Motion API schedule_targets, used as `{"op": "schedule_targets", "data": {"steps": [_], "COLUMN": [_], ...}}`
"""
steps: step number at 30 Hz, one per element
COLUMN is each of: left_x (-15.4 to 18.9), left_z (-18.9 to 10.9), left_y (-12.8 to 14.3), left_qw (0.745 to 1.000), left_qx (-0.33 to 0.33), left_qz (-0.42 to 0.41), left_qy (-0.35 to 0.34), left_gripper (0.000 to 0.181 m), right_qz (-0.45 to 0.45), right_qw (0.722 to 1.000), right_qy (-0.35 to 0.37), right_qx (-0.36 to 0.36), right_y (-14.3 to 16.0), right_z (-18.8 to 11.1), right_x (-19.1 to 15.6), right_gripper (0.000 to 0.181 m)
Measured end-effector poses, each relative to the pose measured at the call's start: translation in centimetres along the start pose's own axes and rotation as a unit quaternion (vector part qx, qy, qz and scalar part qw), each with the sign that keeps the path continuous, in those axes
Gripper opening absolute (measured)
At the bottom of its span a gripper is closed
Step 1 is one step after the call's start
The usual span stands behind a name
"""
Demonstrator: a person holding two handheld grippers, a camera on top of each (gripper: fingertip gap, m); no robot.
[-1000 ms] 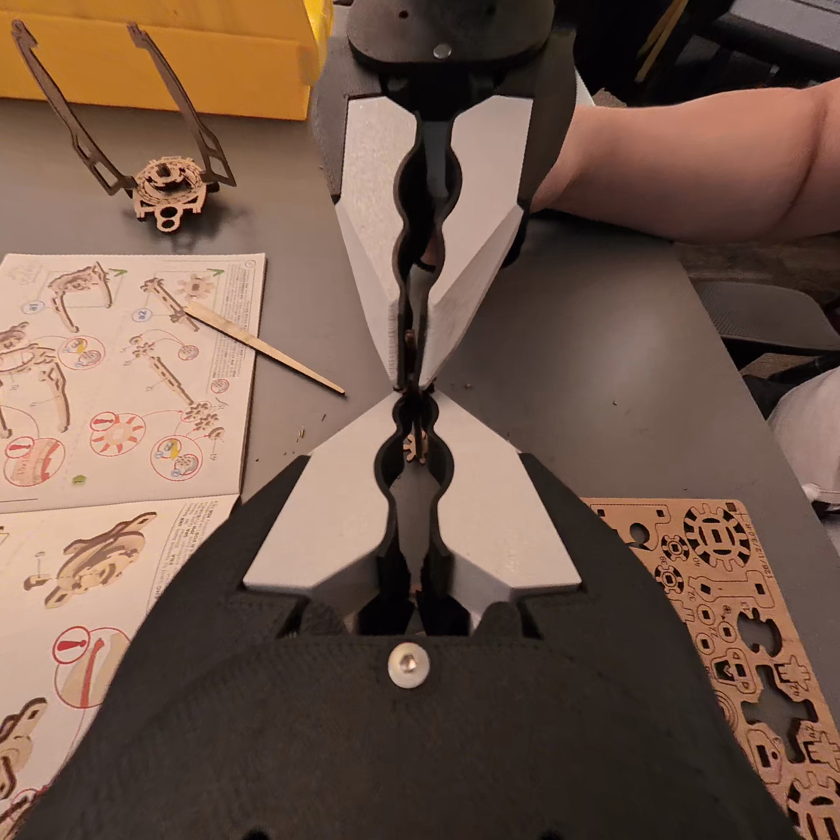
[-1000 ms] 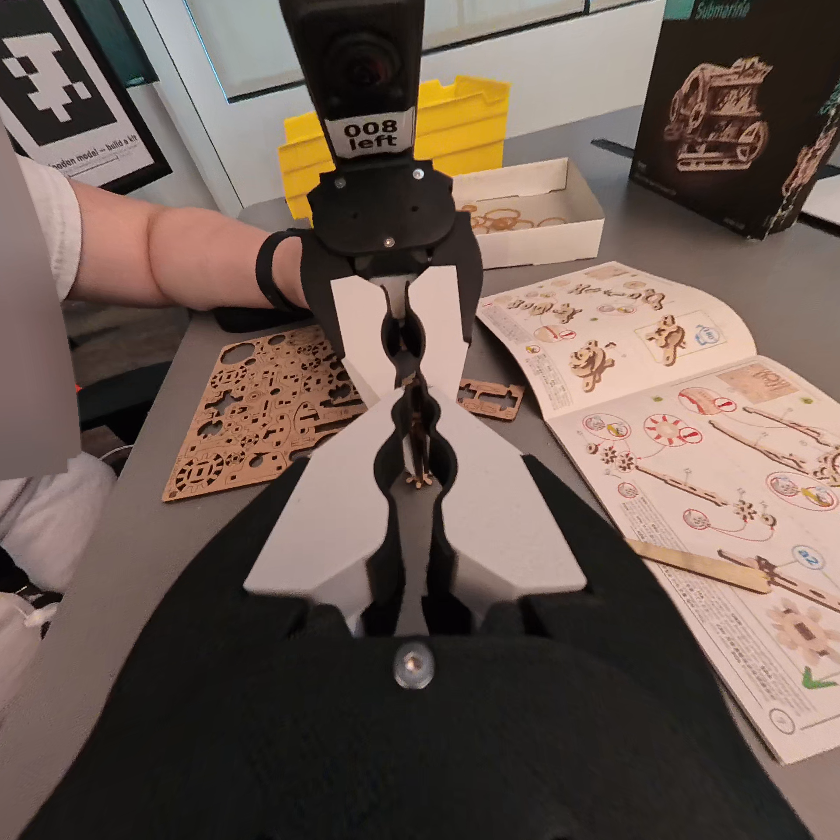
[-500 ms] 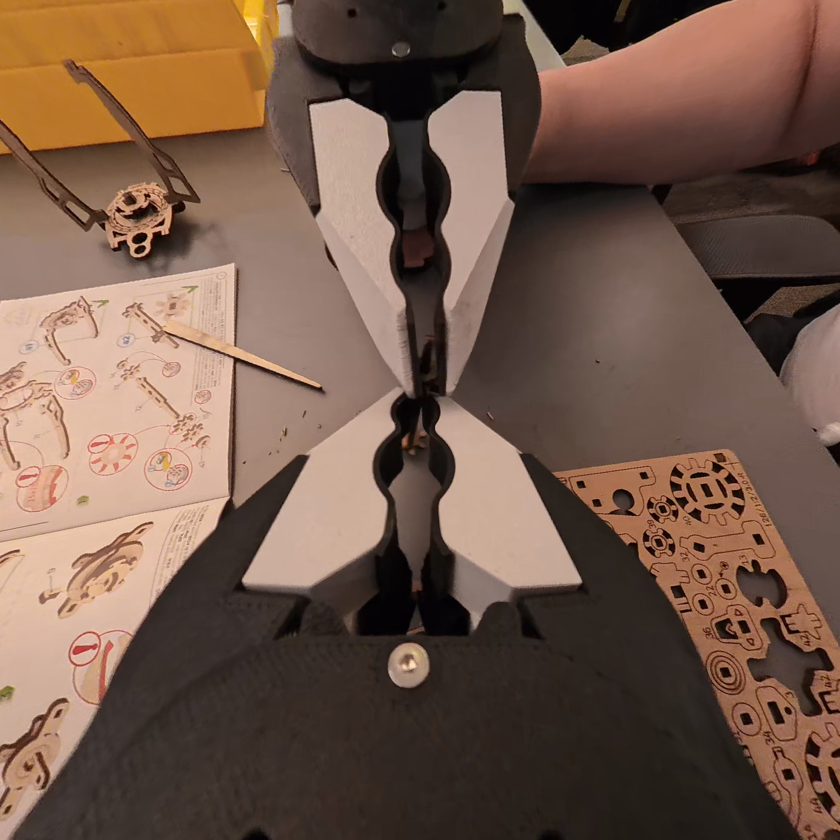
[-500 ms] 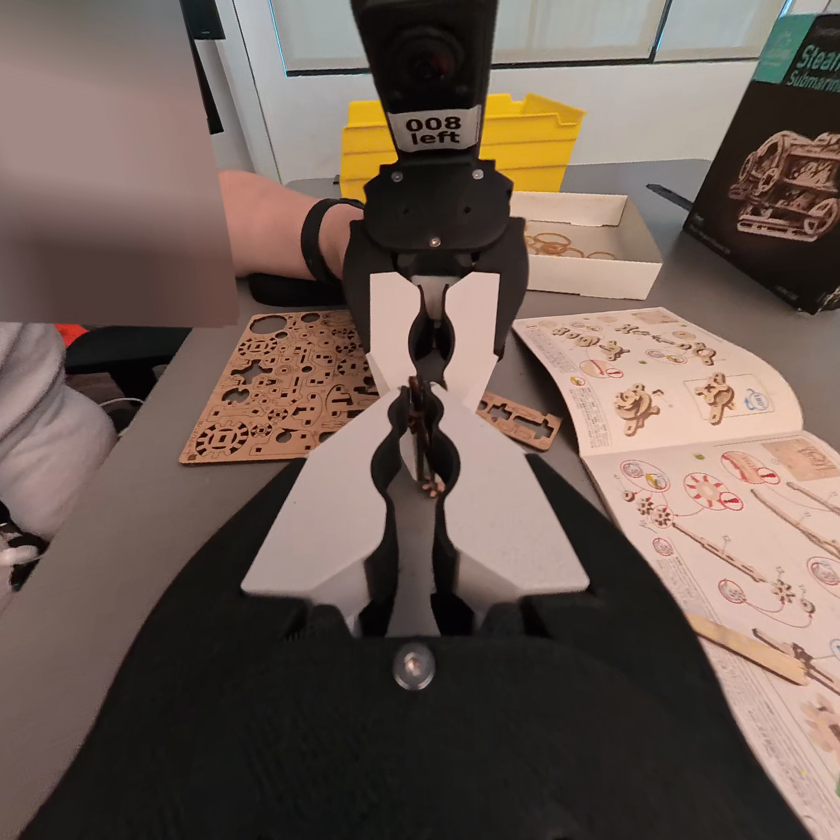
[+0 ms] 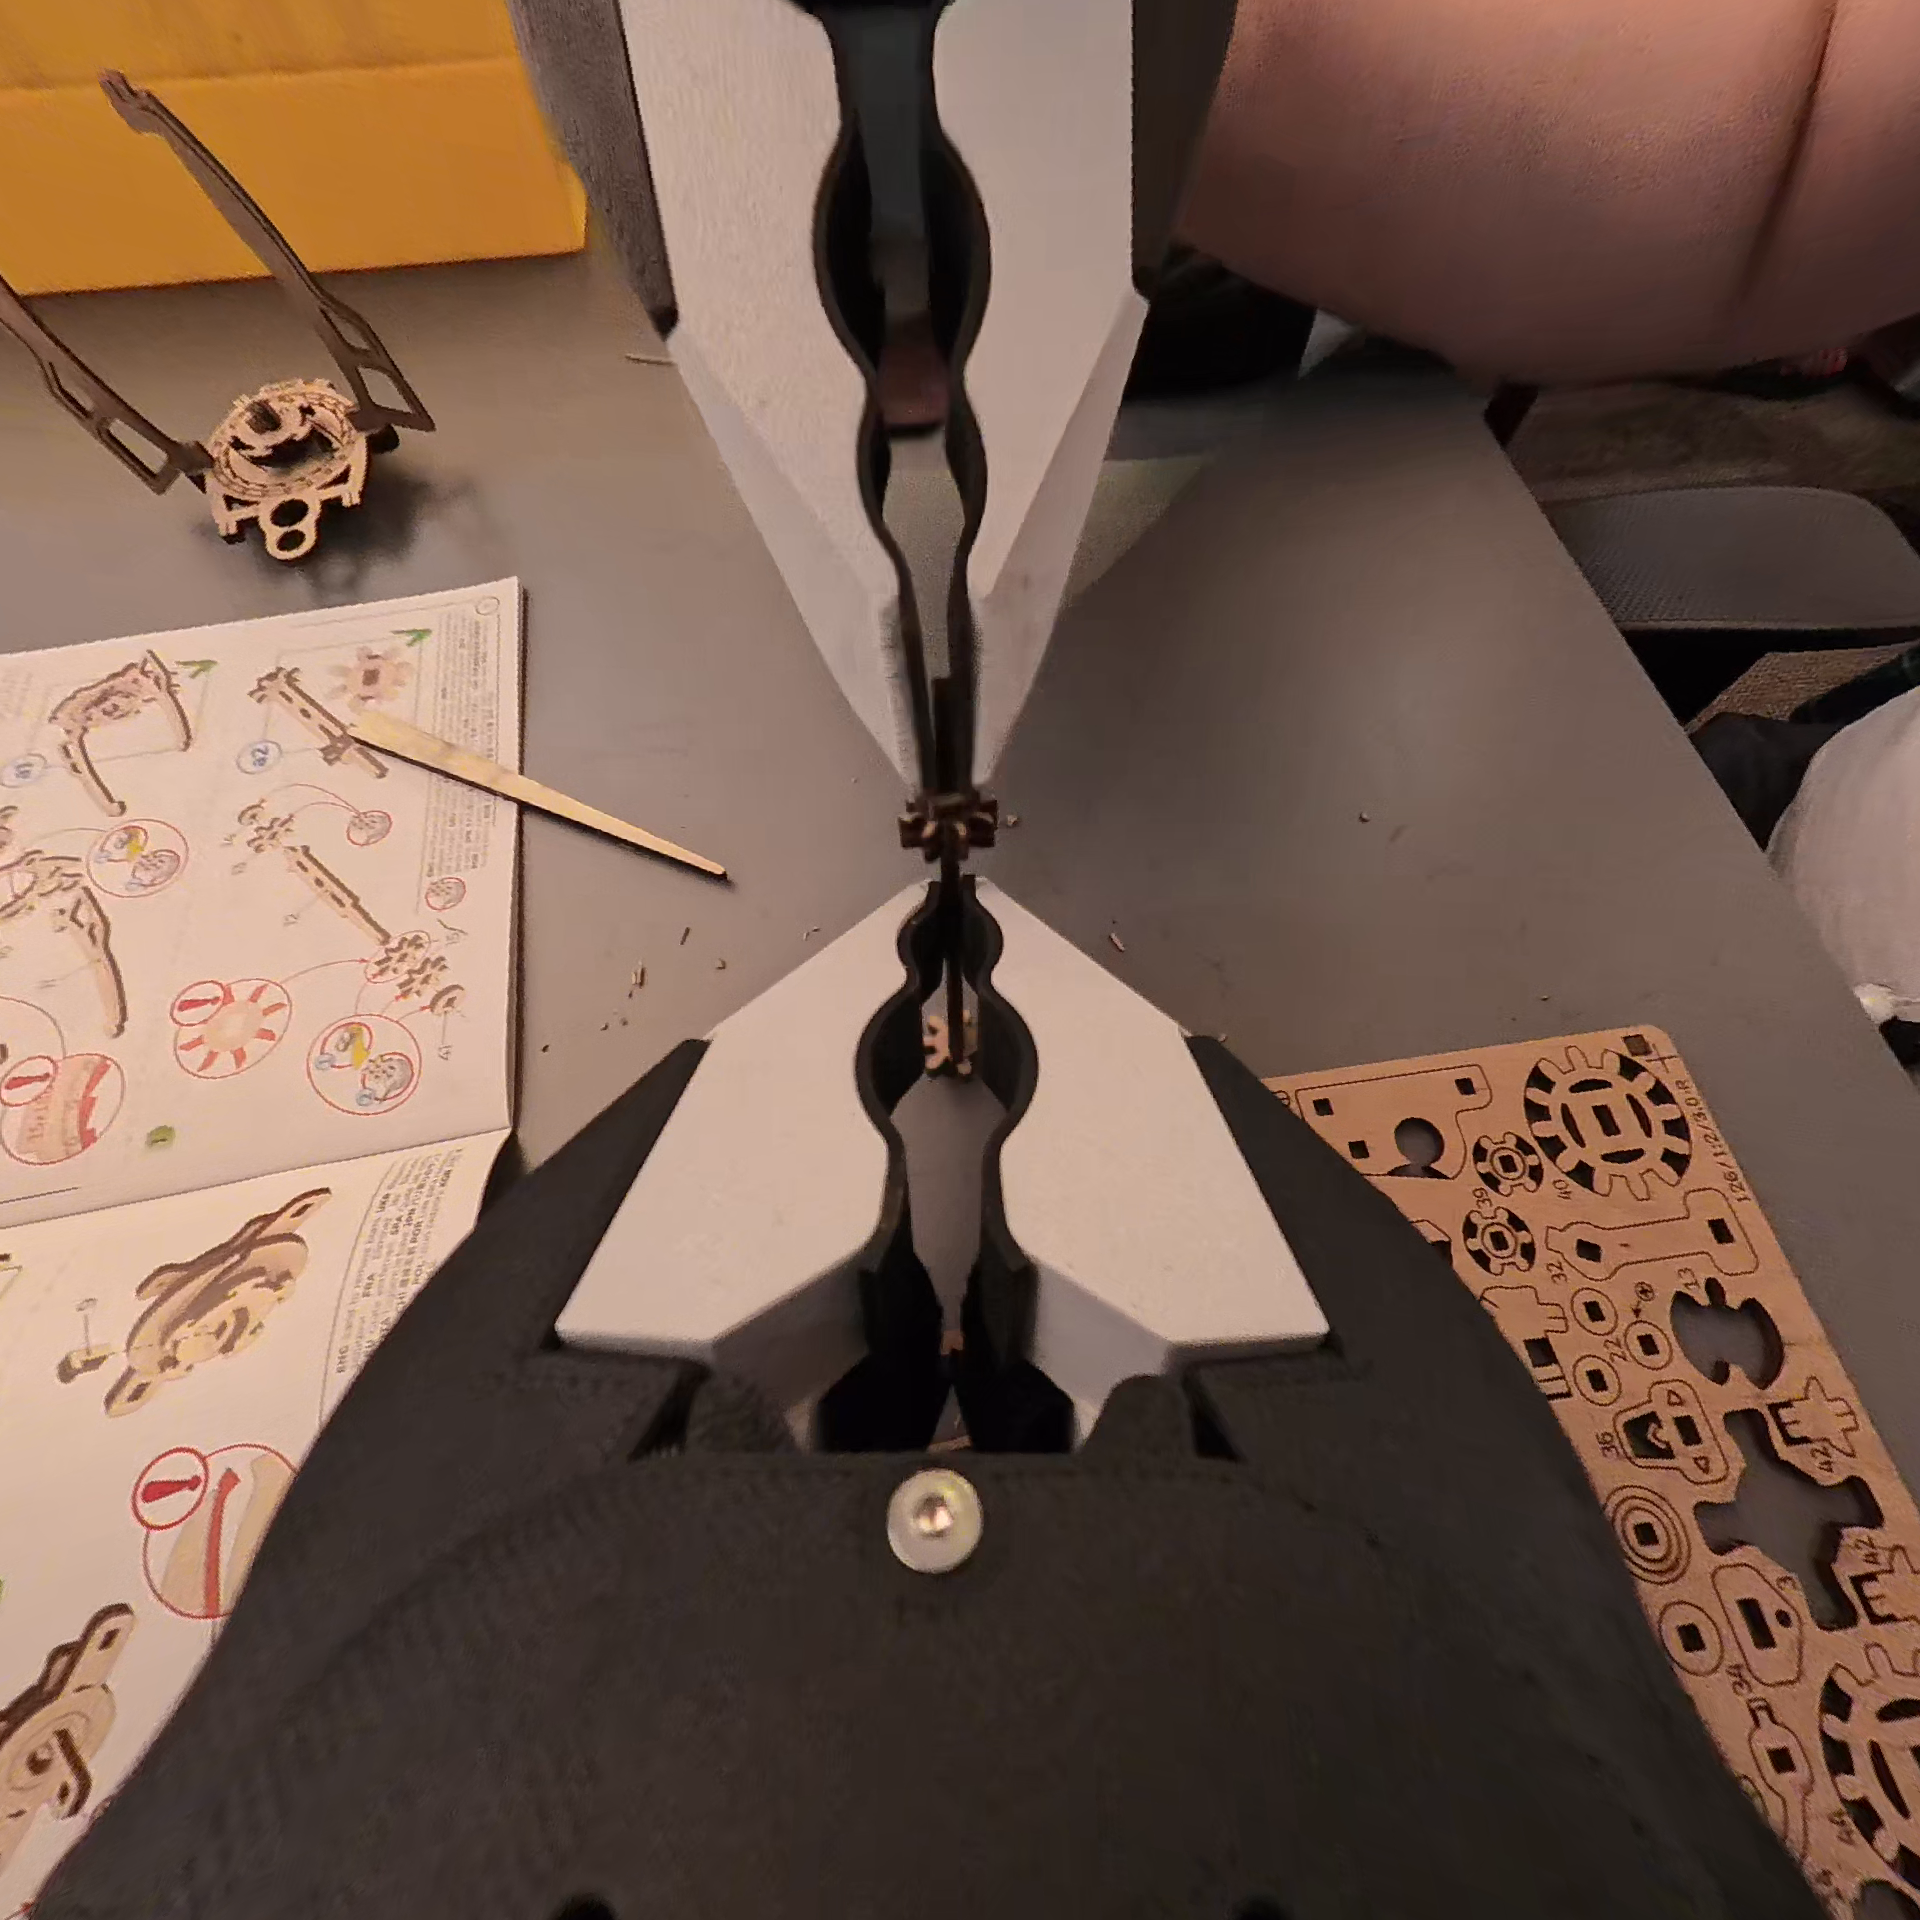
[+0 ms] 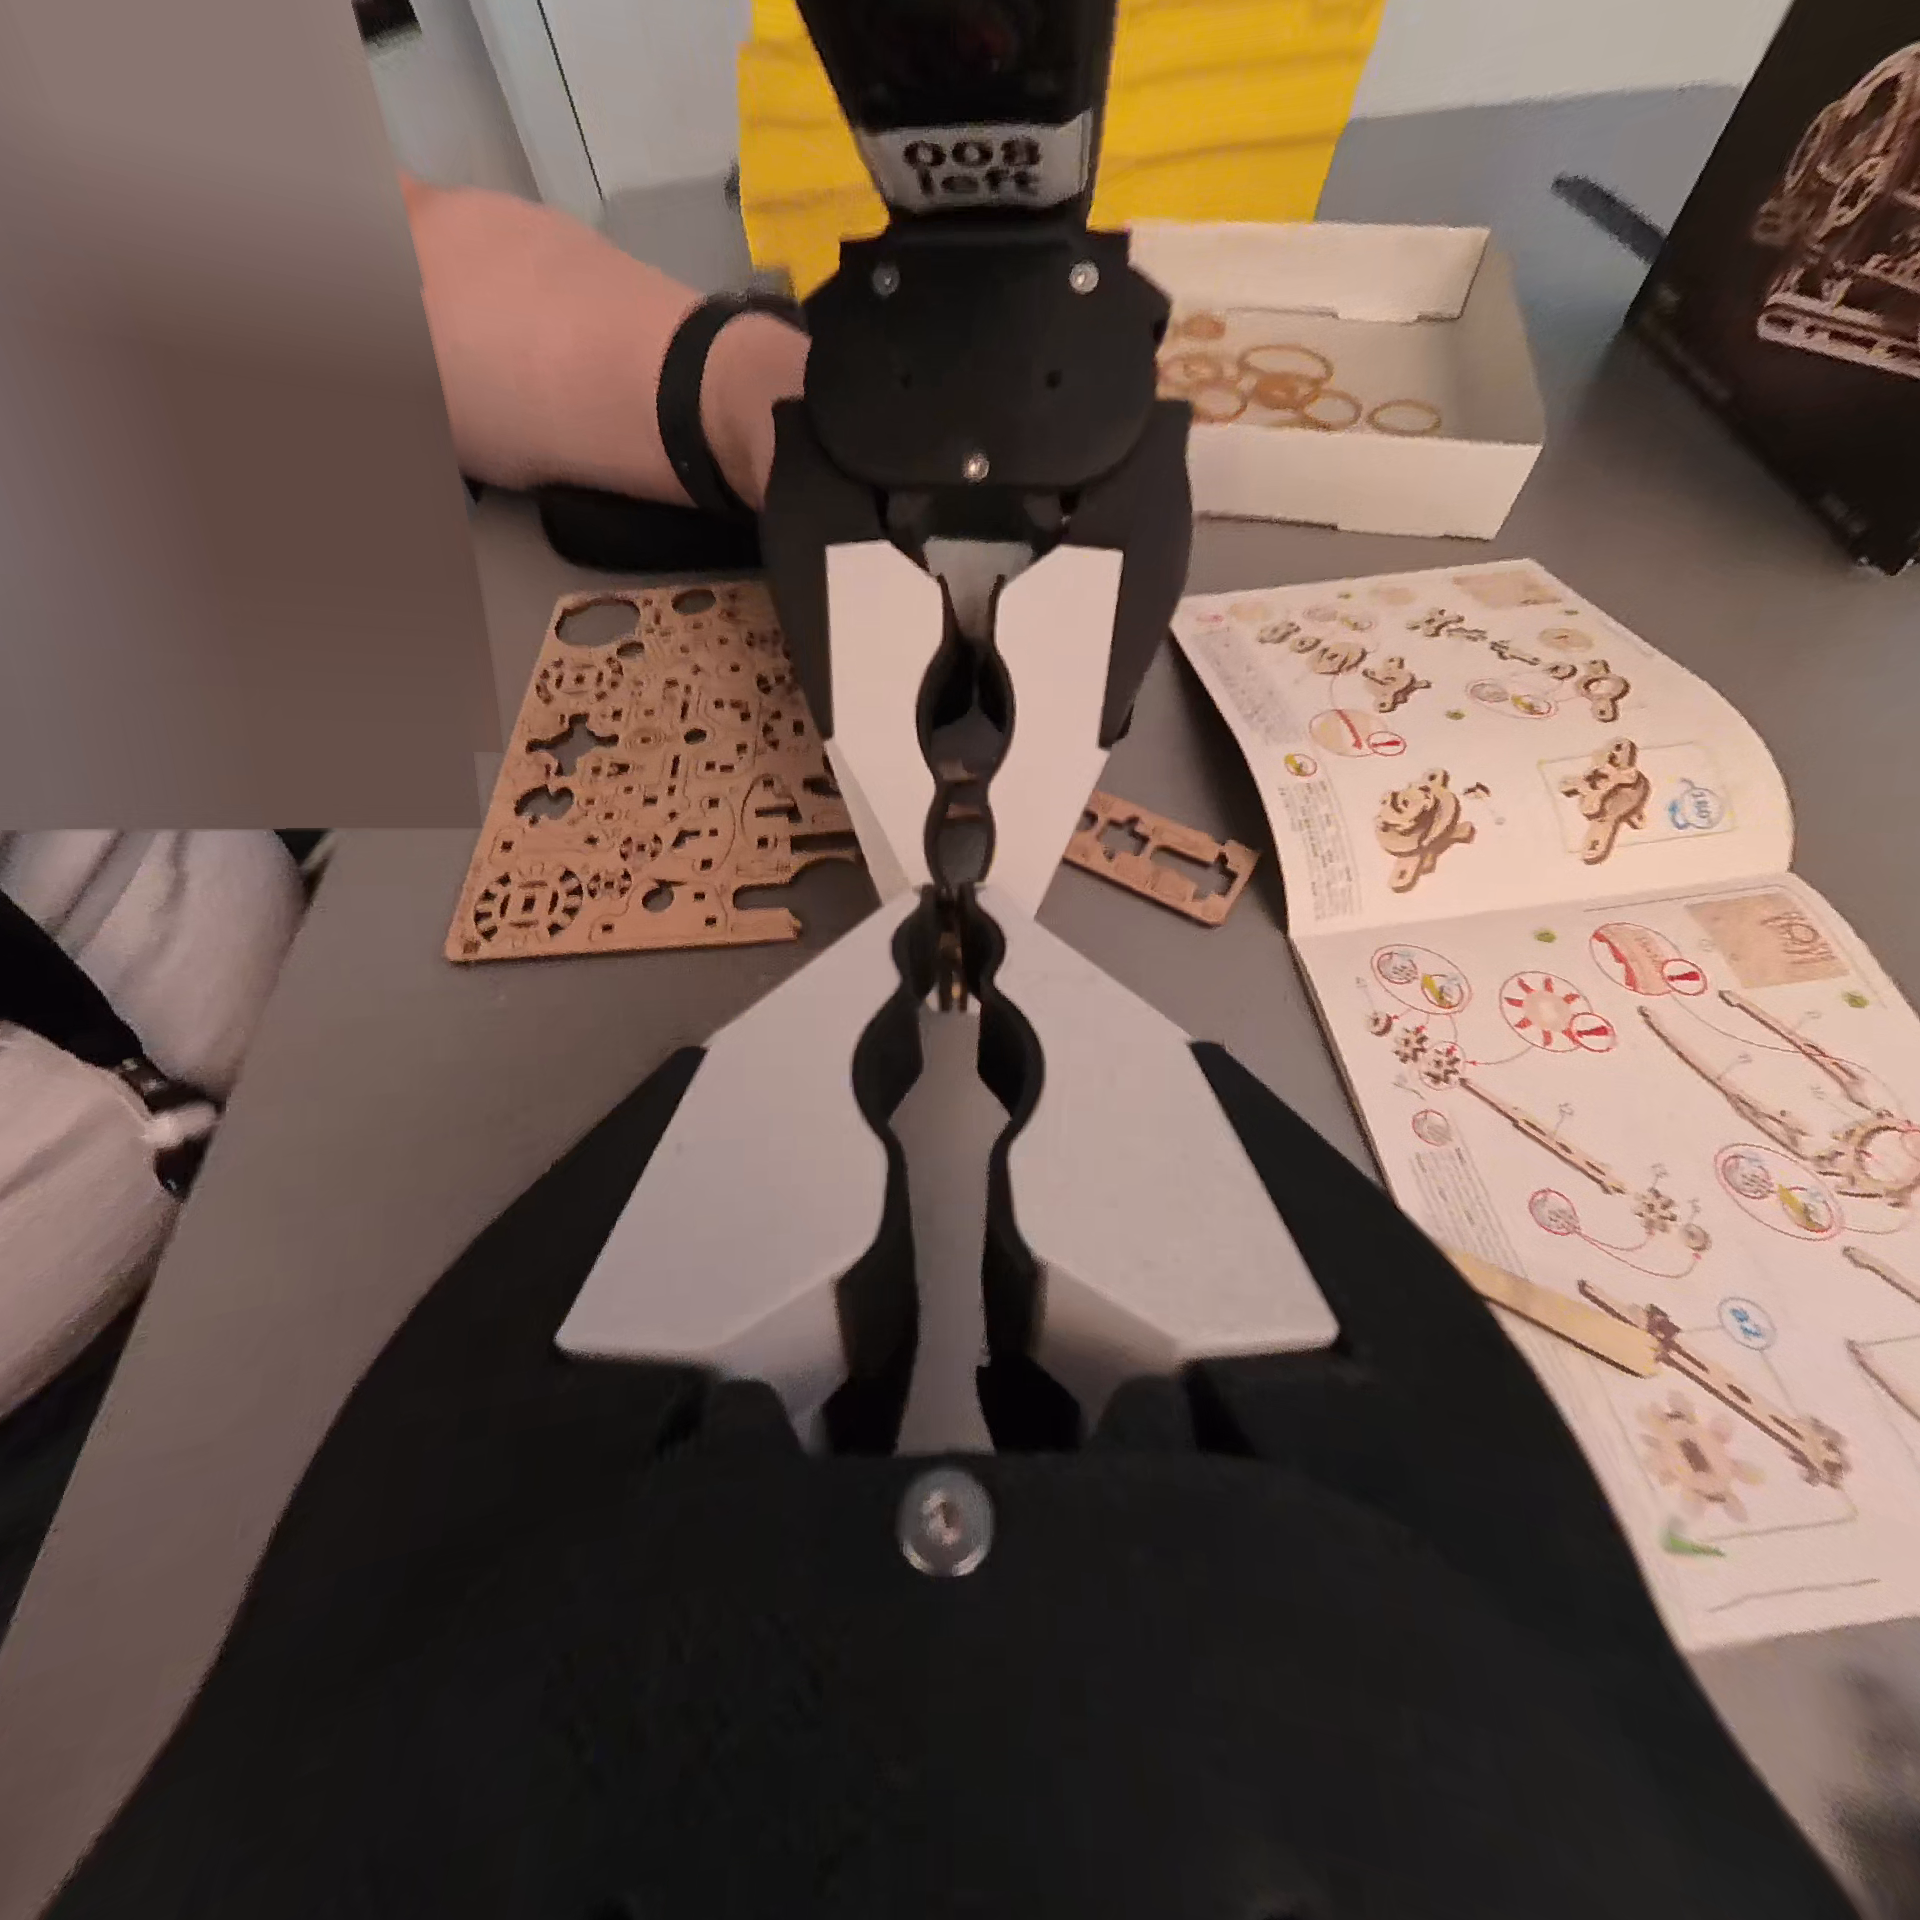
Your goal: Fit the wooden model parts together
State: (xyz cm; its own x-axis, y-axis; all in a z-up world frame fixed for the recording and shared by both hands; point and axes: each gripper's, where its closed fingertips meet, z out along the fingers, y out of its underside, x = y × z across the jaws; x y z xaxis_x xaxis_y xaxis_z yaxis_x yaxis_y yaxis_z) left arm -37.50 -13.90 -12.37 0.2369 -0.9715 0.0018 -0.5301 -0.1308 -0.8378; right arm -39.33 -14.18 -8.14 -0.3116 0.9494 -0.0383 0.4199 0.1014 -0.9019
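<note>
Tip to tip above the grey table [image 5: 1299,727]: the left gripper [image 5: 943,894] has its jaws pinched on a thin wooden strip [image 5: 948,997] with a small gear [image 5: 948,1044] behind the tips; the right gripper [image 5: 940,774] is clamped on the strip's far end, a dark toothed gear [image 5: 945,821] sitting between the two tips. The punched-out wooden sheet [image 5: 1714,1351] lies right, the instruction booklet [image 5: 260,935] left.

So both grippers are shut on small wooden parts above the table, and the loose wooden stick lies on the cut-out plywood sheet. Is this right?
Not quite. The wooden stick lies with one end on the open instruction booklet and the other on the bare table, not on the plywood sheet; the left wrist view shows this. The rest holds: the left gripper and the right gripper are each shut on small wooden parts.
</note>
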Motion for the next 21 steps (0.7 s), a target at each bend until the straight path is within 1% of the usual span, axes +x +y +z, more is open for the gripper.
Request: {"op": "schedule_targets", "data": {"steps": [4, 7, 10, 12, 13, 14, 19, 21], "left_x": [0.02, 0.03, 0.38, 0.32, 0.23, 0.11, -0.27, -0.21], "left_z": [0.09, 0.13, 0.13, 0.36, 0.54, 0.64, 0.59, 0.45], "left_y": [0.16, 0.13, -0.11, 0.12, 0.34, 0.44, 0.49, 0.33], "left_qw": [1.0, 1.0, 1.0, 1.0, 1.0, 1.0, 1.0, 1.0], "left_qx": [-0.006, -0.006, 0.001, -0.01, -0.019, -0.024, -0.024, -0.017], "left_qz": [0.004, 0.005, 0.02, 0.024, 0.021, 0.017, -0.006, -0.005], "left_qy": [-0.002, -0.003, 0.0, -0.004, -0.005, -0.006, -0.003, -0.002], "left_gripper": [0.0, 0.0, 0.0, 0.006, 0.006, 0.0, 0.0, 0.0], "right_qz": [-0.034, -0.051, -0.073, -0.083, -0.088, -0.089, -0.096, -0.092], "right_qw": [0.994, 0.982, 0.97, 0.961, 0.956, 0.951, 0.925, 0.921], "right_qy": [-0.001, -0.005, -0.015, -0.015, -0.01, -0.01, -0.017, -0.028], "right_qx": [-0.103, -0.183, -0.231, -0.264, -0.279, -0.296, -0.367, -0.377], "right_y": [0.69, 0.92, 0.48, 0.31, 0.2, 0.15, 0.34, 0.26], "right_z": [-0.18, -0.23, -0.03, 0.01, 0.02, 0.02, -0.09, -0.31], "right_x": [-0.12, -0.14, -0.53, -0.57, -0.41, -0.37, 0.18, 0.17], "right_gripper": [0.001, 0.001, 0.001, 0.001, 0.001, 0.001, 0.002, 0.002]}}
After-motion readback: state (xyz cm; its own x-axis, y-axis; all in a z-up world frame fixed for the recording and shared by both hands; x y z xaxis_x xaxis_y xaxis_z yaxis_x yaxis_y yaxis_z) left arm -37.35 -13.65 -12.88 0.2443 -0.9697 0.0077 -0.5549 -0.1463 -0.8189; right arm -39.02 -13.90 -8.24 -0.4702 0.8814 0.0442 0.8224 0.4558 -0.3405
